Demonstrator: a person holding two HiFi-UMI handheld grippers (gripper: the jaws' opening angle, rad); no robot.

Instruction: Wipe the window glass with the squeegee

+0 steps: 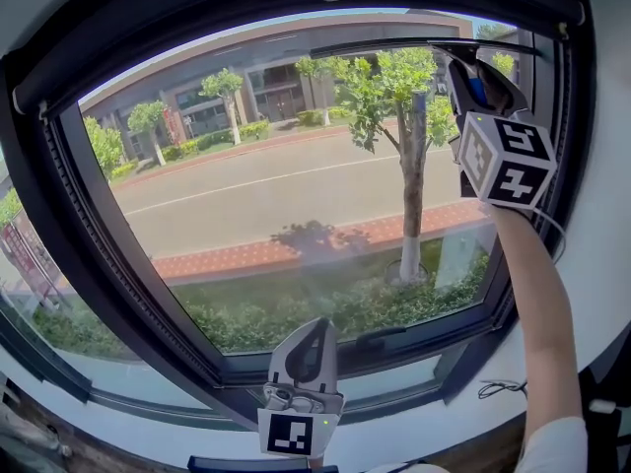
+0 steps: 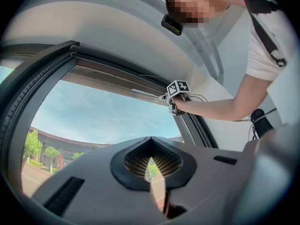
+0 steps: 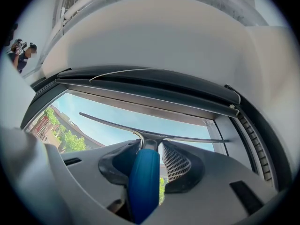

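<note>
Squeegee (image 3: pixel 143 177) clamped by its blue handle in right gripper (image 3: pixel 151 153), blade lying along top edge of glass (image 1: pixel 296 195) at about 1 o'clock, left gripper (image 1: pixel 317 328) jaws together on nothing, low at 6 o'clock by frame (image 1: pixel 394 348).

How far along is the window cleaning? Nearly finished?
Barely begun, it seems. Done: the right gripper has its jaws shut on the squeegee by its blue handle. In hand: its blade sits near the top edge of the window glass, toward the right. Left: probably the whole pane below. The left gripper hangs low, jaws together, empty.
</note>
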